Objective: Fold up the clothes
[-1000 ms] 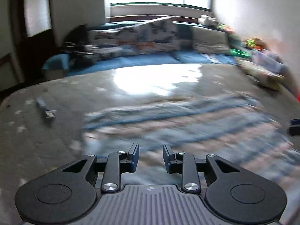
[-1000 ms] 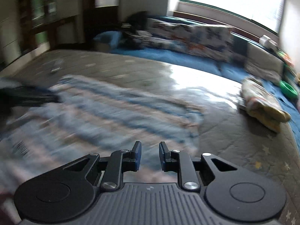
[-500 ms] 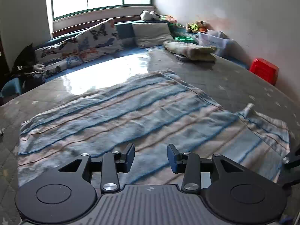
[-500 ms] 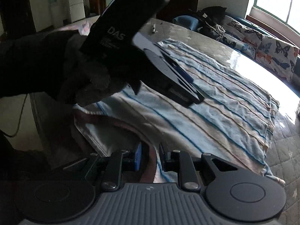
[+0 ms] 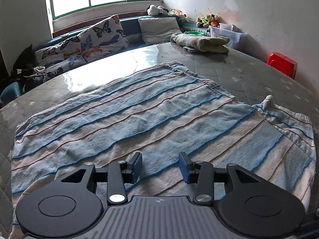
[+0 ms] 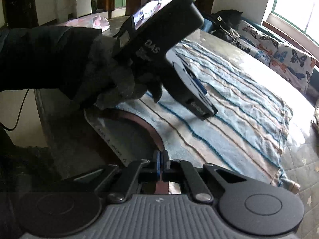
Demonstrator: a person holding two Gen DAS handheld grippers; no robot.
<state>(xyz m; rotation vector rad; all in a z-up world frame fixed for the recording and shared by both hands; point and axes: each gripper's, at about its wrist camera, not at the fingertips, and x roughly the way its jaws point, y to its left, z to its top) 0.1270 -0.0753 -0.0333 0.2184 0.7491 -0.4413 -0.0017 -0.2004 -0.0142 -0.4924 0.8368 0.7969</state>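
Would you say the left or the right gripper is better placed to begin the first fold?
Probably the right: the right gripper is shut on the striped garment at its collar edge, while the left gripper hovers above it, jaws opening, gripping nothing.

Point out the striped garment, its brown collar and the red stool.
striped garment (image 5: pixel 159 115): left wrist view, middle of its body.
brown collar (image 6: pixel 146 128): right wrist view, curved neckline band.
red stool (image 5: pixel 282 63): left wrist view, its side.

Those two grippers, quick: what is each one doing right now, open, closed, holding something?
Left gripper: jaws opening, nothing between them, above the striped garment.
Right gripper: shut on the garment's brown neckline edge.
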